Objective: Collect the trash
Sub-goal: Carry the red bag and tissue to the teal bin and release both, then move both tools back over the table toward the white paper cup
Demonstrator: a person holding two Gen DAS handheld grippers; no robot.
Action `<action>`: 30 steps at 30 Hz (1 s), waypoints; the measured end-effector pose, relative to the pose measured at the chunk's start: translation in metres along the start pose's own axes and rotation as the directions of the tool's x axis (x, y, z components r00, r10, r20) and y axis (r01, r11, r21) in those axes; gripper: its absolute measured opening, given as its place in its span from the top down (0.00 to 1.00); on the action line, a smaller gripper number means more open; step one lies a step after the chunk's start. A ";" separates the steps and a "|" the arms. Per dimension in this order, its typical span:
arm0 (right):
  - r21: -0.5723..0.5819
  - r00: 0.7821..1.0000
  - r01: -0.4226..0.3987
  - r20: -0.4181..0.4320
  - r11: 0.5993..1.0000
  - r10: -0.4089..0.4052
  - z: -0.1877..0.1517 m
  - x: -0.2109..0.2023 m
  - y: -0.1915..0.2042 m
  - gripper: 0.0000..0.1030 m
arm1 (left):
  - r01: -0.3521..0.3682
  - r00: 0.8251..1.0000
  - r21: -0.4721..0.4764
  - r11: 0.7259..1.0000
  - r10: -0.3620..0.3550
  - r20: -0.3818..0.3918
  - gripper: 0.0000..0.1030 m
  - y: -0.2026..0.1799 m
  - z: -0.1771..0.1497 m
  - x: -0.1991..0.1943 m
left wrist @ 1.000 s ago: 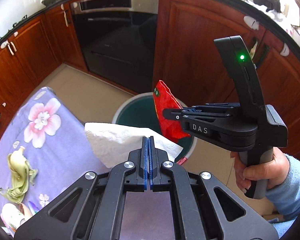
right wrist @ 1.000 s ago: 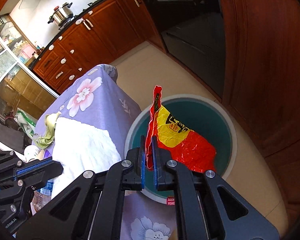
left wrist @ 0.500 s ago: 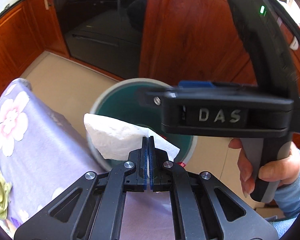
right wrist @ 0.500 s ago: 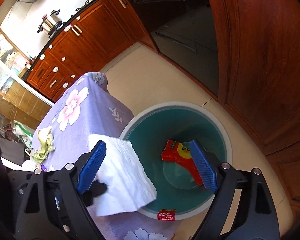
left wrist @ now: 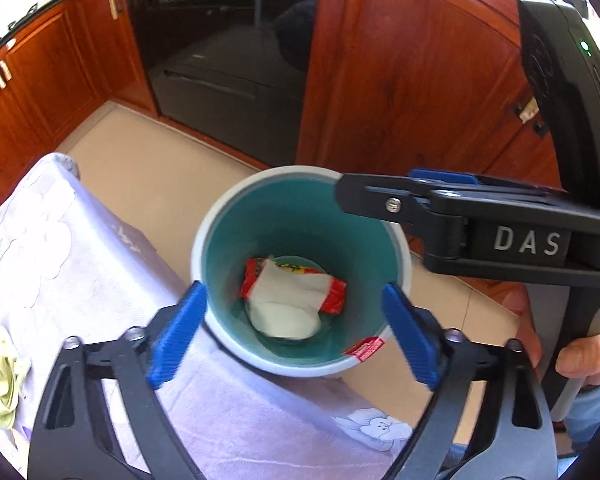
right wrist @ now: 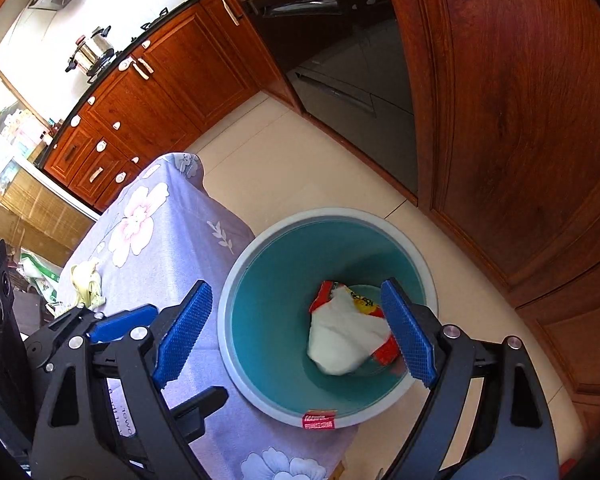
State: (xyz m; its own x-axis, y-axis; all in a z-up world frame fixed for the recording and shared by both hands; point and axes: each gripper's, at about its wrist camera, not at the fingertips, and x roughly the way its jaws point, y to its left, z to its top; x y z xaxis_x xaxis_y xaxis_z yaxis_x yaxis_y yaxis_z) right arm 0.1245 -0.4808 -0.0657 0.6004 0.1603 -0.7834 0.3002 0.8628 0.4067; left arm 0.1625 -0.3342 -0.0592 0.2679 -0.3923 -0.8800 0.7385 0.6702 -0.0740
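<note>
Tissue (left wrist: 288,304) dropped into bin (left wrist: 204,240) onto wrapper (left wrist: 334,294); left gripper (left wrist: 296,344) opening, right gripper (right wrist: 300,332) released.

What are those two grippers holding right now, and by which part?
Nothing. The left gripper is opening and the right gripper stands open, both empty; the paper towel and red wrapper lie in the bin.

A: How is the scene lit?
B: Bright daylight is cast across the beige tiled floor (right wrist: 300,152), and glare is seen on the glossy reddish wooden cabinet doors (right wrist: 512,92).

A: Is sharpness kept throughout?
B: No. Straight lines are bowed by fisheye distortion, corners are blacked out, and the lilac floral tablecloth (left wrist: 48,248) is smeared by blur.
</note>
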 end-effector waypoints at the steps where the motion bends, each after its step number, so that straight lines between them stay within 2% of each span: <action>1: -0.002 1.000 0.001 -0.001 1.000 -0.001 -0.001 -0.001 0.002 0.20 | -0.004 1.000 -0.006 1.000 0.004 0.005 0.05 0.001 -0.001 -0.004; 2: -0.004 1.000 0.001 -0.002 1.000 -0.001 -0.001 -0.001 0.003 0.19 | -0.009 1.000 -0.011 1.000 0.009 0.011 0.04 0.002 -0.004 -0.007; 4: -0.007 1.000 -0.002 -0.002 1.000 0.002 -0.001 -0.003 0.006 0.10 | -0.009 1.000 -0.021 1.000 0.010 0.013 0.04 0.006 -0.011 -0.013; 9: -0.021 1.000 0.005 -0.003 1.000 -0.005 -0.005 -0.009 0.017 0.10 | -0.022 1.000 -0.037 0.999 0.023 0.011 0.04 0.012 -0.010 -0.015; 16: -0.055 1.000 -0.007 -0.003 0.998 0.007 -0.015 -0.021 0.043 0.10 | -0.046 0.998 -0.070 0.996 0.049 0.041 0.04 0.013 -0.030 -0.042; 25: -0.161 0.999 -0.043 -0.018 0.986 0.040 -0.034 -0.028 0.106 0.10 | -0.124 0.988 -0.157 0.980 0.137 0.075 0.04 0.060 -0.074 -0.092; 30: -0.236 0.997 -0.070 -0.033 0.969 0.064 -0.047 -0.029 0.152 0.10 | -0.174 0.976 -0.229 0.958 0.199 0.089 0.04 0.100 -0.116 -0.125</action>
State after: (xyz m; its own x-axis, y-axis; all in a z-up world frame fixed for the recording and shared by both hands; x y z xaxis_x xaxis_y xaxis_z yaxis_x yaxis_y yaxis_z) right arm 0.1182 -0.3313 -0.0034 0.5940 0.2311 -0.7706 0.0740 0.9381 0.3384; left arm 0.1310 -0.1456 -0.0108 0.4631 -0.3059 -0.8319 0.5188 0.8545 -0.0254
